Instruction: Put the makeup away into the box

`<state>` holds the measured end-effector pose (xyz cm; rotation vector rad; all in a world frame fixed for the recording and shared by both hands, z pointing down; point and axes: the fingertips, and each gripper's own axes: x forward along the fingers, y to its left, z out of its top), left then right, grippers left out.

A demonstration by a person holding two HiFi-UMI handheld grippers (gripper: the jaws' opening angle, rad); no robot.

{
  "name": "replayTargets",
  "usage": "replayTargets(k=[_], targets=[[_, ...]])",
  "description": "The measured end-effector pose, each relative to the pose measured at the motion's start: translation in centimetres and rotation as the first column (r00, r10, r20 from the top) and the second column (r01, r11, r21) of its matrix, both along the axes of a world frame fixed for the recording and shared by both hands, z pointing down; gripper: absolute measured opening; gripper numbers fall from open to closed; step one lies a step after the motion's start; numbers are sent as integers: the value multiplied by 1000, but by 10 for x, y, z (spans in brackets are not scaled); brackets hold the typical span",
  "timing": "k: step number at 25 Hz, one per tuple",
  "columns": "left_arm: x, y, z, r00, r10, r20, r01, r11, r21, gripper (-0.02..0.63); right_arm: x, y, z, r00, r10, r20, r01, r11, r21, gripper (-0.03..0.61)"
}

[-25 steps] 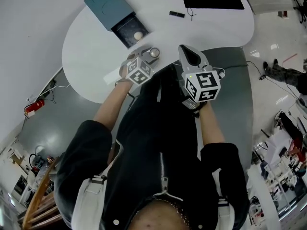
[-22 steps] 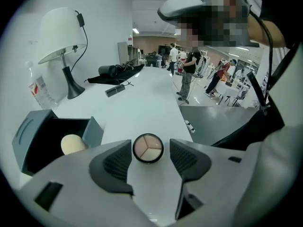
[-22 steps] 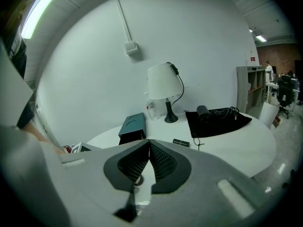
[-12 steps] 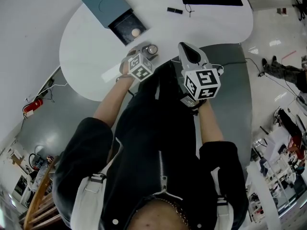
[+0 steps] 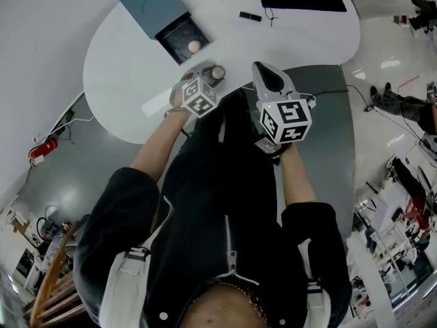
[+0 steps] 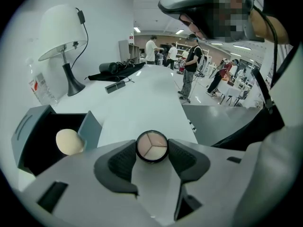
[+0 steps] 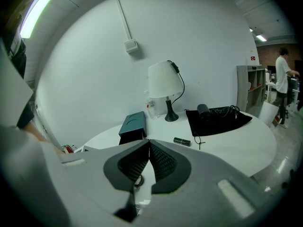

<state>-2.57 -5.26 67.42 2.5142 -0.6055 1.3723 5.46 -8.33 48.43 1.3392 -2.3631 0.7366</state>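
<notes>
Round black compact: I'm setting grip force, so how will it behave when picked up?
The round black compact with three pale powder shades looks rigid and small, so probably light. Its curved rim offers little contact, so it could slip or pivot. The powder lies uncovered and would likely crumble if pressed.

One box [image 5: 151, 7], one sponge [image 5: 194, 46], one compact [image 6: 152, 146], one lipstick [image 5: 250, 16], one lamp [image 6: 64, 32]

Bare tabletop [image 5: 130, 80] beside open box [image 5: 156, 7] (sponge [image 5: 194, 46] inside)
</notes>
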Motion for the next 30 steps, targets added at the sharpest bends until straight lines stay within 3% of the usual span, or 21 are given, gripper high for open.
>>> replayTargets(k=[11,30], targets=[[-1,4,-4,1000,-16,-14,16,1000,-19,218,-1,-1,0,1000,-12,1,12,1000,6,6],[-19,-27,-73,993,-102,-57,107,990,92,217,-20,-14,-12,996,-88,14,87,995,47,6]])
